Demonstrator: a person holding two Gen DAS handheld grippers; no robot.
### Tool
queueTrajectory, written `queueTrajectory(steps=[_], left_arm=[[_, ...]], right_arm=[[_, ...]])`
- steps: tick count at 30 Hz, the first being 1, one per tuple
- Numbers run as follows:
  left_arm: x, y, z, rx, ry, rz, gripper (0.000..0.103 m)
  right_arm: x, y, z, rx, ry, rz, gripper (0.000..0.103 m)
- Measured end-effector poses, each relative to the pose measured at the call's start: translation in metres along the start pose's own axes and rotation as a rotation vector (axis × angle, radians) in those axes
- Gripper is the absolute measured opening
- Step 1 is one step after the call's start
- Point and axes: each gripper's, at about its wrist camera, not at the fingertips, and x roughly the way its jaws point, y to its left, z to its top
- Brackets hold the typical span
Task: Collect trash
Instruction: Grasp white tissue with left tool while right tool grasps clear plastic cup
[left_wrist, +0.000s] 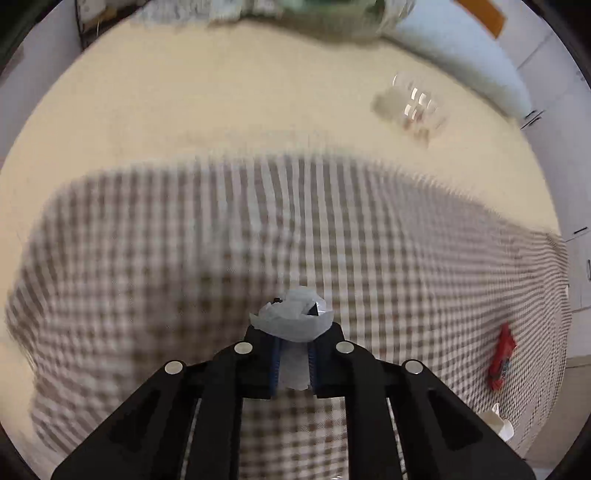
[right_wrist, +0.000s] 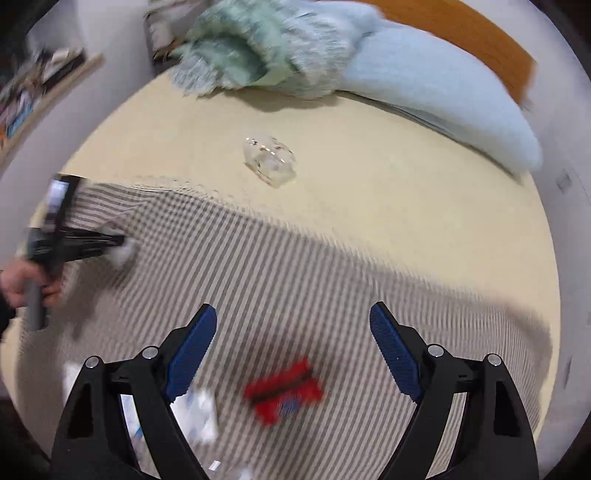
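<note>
My left gripper (left_wrist: 293, 334) is shut on a crumpled white tissue (left_wrist: 295, 314), which bulges out past the fingertips just above a brown checked blanket (left_wrist: 221, 240). In the right wrist view the same left gripper (right_wrist: 120, 245) shows at the far left with the tissue (right_wrist: 125, 254) at its tip, held by a hand (right_wrist: 18, 284). My right gripper (right_wrist: 293, 310) stands wide open over the blanket, with nothing between its blue pads (right_wrist: 192, 350). A red wrapper (right_wrist: 282, 389) lies on the blanket below the open fingers. White paper scraps (right_wrist: 195, 410) lie by the left finger.
A crushed clear plastic container (right_wrist: 269, 158) lies on the cream bed sheet (right_wrist: 369, 192) beyond the blanket. A pale blue pillow (right_wrist: 424, 88) and a fluffy green throw (right_wrist: 251, 48) sit at the head of the bed. Both views are blurred.
</note>
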Motion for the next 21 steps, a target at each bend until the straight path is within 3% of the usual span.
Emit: queueTrajectory(steps=[3, 4, 5, 6, 7, 10, 14, 17, 19, 21], left_arm=[[-0.022, 0.034, 0.015, -0.090, -0.108, -0.029, 0.009], [-0.032, 0.052, 0.019, -0.132, -0.207, -0.077, 0.009], [-0.037, 0.061, 0.020, -0.146, -0.269, -0.078, 0.009], [-0.033, 0.072, 0.026, -0.142, -0.296, -0.018, 0.009], [-0.024, 0.082, 0.031, -0.138, -0.284, 0.023, 0.009], [0.021, 0.121, 0.042, -0.175, -0.230, 0.049, 0.011], [0.042, 0.111, 0.036, -0.076, -0.332, 0.172, 0.010], [0.044, 0.115, 0.029, -0.087, -0.370, 0.142, 0.010], [0.043, 0.122, 0.028, -0.107, -0.371, 0.110, 0.008], [0.045, 0.120, 0.029, -0.098, -0.374, 0.124, 0.008]], right_arm=[[0.058, 0.008, 0.062, -0.142, 0.031, -0.053, 0.081], [0.077, 0.014, 0.081, -0.180, 0.028, -0.075, 0.081], [0.100, 0.023, 0.102, -0.220, 0.041, -0.081, 0.081], [0.115, 0.028, 0.112, -0.241, 0.049, -0.093, 0.081], [0.136, 0.036, 0.125, -0.269, 0.063, -0.118, 0.081], [0.191, 0.055, 0.155, -0.345, 0.103, -0.167, 0.081], [0.236, 0.061, 0.180, -0.373, 0.147, -0.201, 0.081], [0.261, 0.049, 0.189, -0.306, 0.179, -0.214, 0.080], [0.272, 0.045, 0.184, -0.226, 0.173, -0.164, 0.072], [0.270, 0.050, 0.177, -0.241, 0.109, -0.203, 0.069]])
